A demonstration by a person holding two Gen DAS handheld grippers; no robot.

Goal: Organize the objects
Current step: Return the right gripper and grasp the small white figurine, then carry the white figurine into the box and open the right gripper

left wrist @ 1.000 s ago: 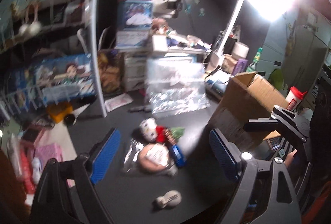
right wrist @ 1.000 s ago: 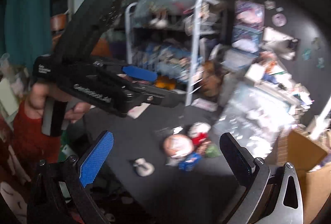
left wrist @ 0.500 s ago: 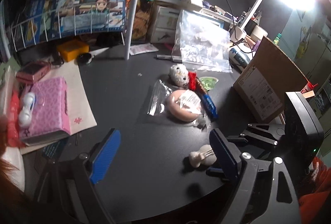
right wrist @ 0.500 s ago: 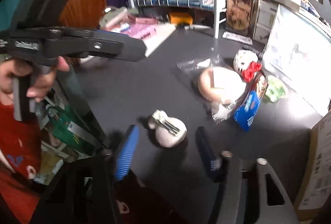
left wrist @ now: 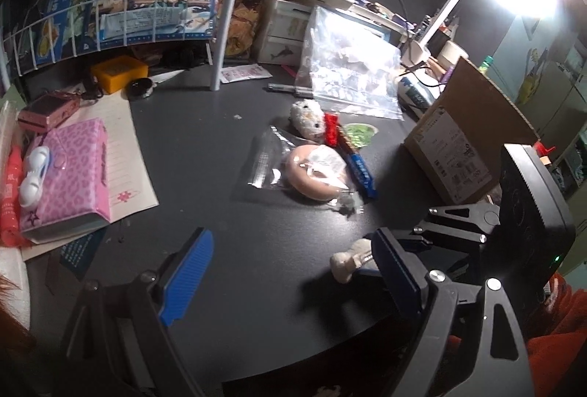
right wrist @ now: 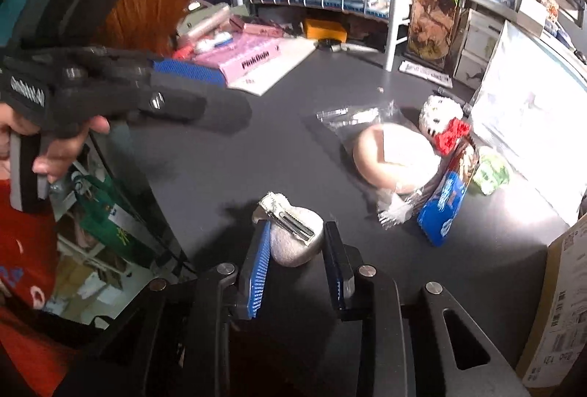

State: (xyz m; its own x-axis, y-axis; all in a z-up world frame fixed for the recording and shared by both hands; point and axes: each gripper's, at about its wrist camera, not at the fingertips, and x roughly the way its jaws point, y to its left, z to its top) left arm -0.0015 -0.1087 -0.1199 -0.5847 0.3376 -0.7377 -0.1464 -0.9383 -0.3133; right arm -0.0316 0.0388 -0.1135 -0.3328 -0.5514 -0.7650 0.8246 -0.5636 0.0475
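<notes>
Plush hair clip (right wrist: 293,243) sits gripped between right gripper (right wrist: 297,261) jaws; left gripper (left wrist: 290,272) jaws spread wide

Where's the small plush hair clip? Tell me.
In the right wrist view, the plush hair clip sits low centre on the black desk between the right gripper fingers, nearer than the bagged round plush.

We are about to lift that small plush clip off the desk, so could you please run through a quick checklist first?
1. Right gripper fingers on both sides of the plush hair clip: ok.
2. Firm squeeze on the clip: cannot tell; the fingers sit close, contact unclear.
3. Left gripper open and holding nothing: ok.
4. Bagged round plush apart from the clip: ok.
5. Blue snack packet outside the right fingers: ok.
6. Cardboard box open for drop-off: cannot tell.
</notes>
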